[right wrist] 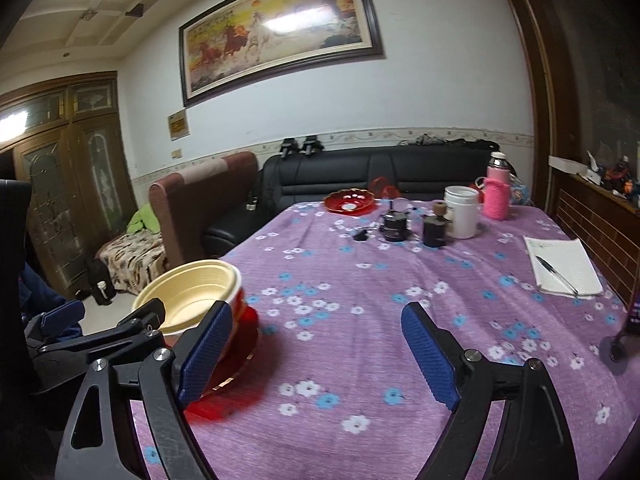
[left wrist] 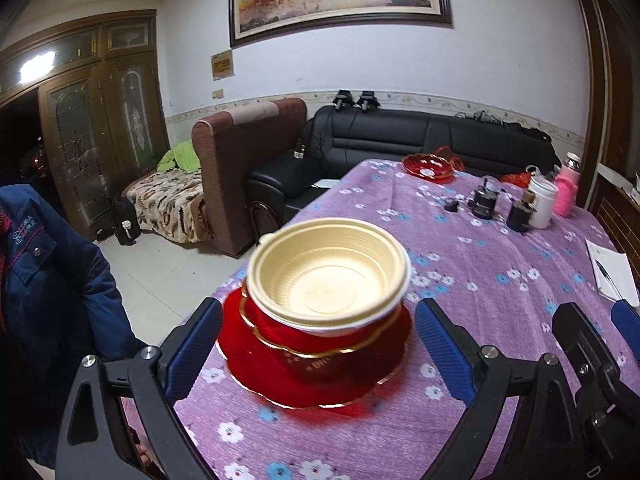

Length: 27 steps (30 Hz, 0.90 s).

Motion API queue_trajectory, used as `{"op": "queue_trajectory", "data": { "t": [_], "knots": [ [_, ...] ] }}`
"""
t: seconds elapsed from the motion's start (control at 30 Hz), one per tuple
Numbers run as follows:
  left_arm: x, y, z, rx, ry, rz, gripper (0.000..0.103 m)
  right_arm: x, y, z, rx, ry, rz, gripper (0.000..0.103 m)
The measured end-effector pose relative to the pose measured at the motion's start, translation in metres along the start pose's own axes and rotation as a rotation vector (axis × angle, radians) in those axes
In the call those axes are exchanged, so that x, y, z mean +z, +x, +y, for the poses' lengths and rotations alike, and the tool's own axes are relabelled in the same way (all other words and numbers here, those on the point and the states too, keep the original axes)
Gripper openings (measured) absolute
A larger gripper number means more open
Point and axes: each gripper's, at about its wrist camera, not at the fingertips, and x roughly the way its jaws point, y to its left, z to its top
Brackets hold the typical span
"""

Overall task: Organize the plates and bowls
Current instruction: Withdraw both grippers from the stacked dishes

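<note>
stack of cream bowls (left wrist: pixel 328 276) on red plates (left wrist: pixel 316 360) sits dead ahead of my left gripper (left wrist: pixel 320 354), jaws released; right gripper (right wrist: pixel 318 354) released too, stack off its left.

Legible text: very little.

- Red bowl (left wrist: pixel 320 354), in the stack under the cream bowls: gold capital letters along the lower wall, seen through motion blur; a few strokes look like "DN", the rest cannot be read.
- Framed horse painting (right wrist: pixel 280 28) on the wall: a short row of dark brush characters near its top edge, too small to read.
- Small yellow notice (right wrist: pixel 179 124) on the wall below the painting: lines of print, not readable.
- Blue jacket (left wrist: pixel 28 236) of the person at the left edge: a light embroidered badge with characters on the chest, blurred.
- Notepad (right wrist: pixel 564 266) on the table: faint green marks at its top, unreadable.
</note>
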Motion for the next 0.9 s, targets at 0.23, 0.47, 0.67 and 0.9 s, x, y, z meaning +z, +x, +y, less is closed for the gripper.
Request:
{"op": "queue_trajectory", "data": {
  "t": [0.23, 0.47, 0.67, 0.9],
  "knots": [
    [-0.004, 0.002, -0.023, -0.02, 0.031, 0.027, 0.096, -0.006, 0.001, -0.024, -0.073, 0.039, 0.015, 0.09],
    [-0.005, 0.002, -0.028, -0.033, 0.019, 0.038, 0.096, -0.014, 0.01, -0.033, -0.106, 0.02, 0.056, 0.09],
    [-0.006, 0.008, -0.028, -0.055, 0.007, 0.06, 0.096, -0.021, 0.018, -0.035, -0.098, 0.017, 0.097, 0.09],
    [-0.009, 0.01, -0.03, -0.067, 0.004, 0.064, 0.096, -0.029, 0.026, -0.018, -0.073, -0.041, 0.128, 0.09]
  ]
}}
